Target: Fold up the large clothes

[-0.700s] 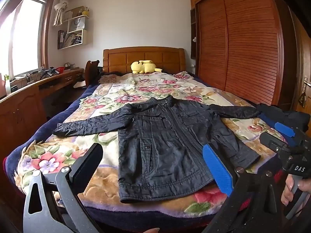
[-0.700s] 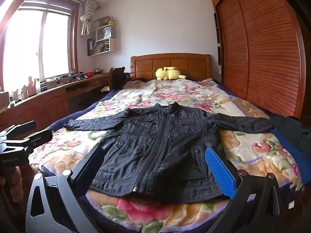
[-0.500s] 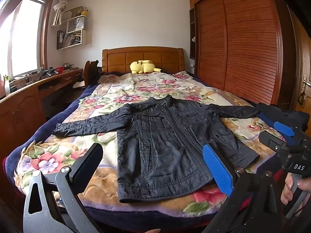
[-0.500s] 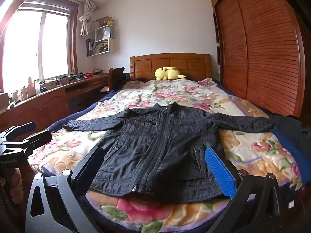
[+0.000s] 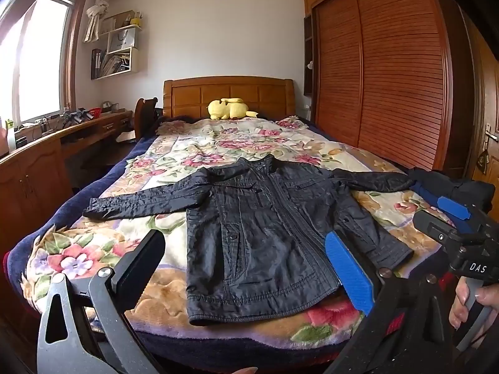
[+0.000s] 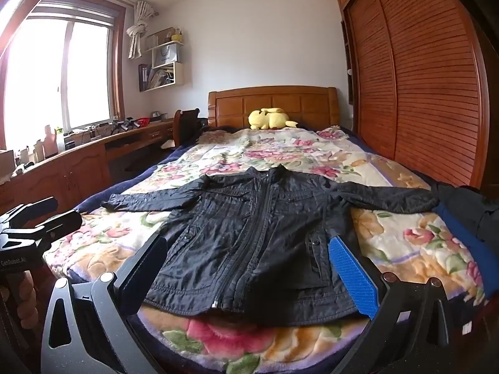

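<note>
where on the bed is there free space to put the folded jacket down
Free: the floral blanket between the jacket collar and the yellow plush. Crowded: the near half, jacket sleeves spread wide, dark clothes pile at the right edge.

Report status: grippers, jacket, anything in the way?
Left hand-held gripper open, empty. Right hand-held gripper open, empty. Jacket flat on bed, sleeves spread, unfolded. Dark clothes by its right sleeve.

One black jacket [image 5: 265,237] lies on one bed [image 5: 93,249], with two sleeves spread. One yellow plush toy [image 5: 229,109] sits by the one headboard [image 5: 230,92]. Two grippers show: left [image 5: 246,265] and right [image 6: 249,268], each with two fingers. One dark bundle [image 6: 471,208] lies at the bed's right edge. One wardrobe [image 5: 389,71], one window [image 6: 56,74].
</note>
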`<state>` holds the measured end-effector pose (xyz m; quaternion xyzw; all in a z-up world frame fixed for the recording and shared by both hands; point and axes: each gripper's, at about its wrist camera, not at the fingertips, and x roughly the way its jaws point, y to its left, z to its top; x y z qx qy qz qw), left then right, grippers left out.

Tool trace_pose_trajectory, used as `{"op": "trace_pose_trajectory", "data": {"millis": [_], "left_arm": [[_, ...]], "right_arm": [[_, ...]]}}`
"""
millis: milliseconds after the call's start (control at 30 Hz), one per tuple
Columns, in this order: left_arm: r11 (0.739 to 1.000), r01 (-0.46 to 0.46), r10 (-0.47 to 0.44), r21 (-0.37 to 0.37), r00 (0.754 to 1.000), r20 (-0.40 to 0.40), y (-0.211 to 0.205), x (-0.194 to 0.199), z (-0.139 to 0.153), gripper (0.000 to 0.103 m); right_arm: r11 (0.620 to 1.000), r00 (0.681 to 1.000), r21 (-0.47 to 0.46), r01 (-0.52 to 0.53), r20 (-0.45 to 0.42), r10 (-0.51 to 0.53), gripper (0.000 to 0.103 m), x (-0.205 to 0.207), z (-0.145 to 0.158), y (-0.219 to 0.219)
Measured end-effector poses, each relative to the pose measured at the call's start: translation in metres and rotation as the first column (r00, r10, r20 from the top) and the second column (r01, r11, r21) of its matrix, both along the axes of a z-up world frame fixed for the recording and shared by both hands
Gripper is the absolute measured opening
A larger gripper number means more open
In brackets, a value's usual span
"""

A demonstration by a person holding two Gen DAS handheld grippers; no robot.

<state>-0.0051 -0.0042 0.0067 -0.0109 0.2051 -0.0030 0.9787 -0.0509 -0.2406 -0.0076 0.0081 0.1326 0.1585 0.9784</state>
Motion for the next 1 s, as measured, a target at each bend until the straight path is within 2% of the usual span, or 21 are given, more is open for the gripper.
{"op": "trace_pose_trajectory", "data": {"millis": [1000], "left_arm": [[1.0,0.003,-0.003,-0.006,1.0,0.0,0.0008,-0.0009,0.0029,0.103]], "right_arm": [[1.0,1.0,0.002,-0.005,-0.006,0.005,0.103,-0.0006,0.0012,-0.0005]]}}
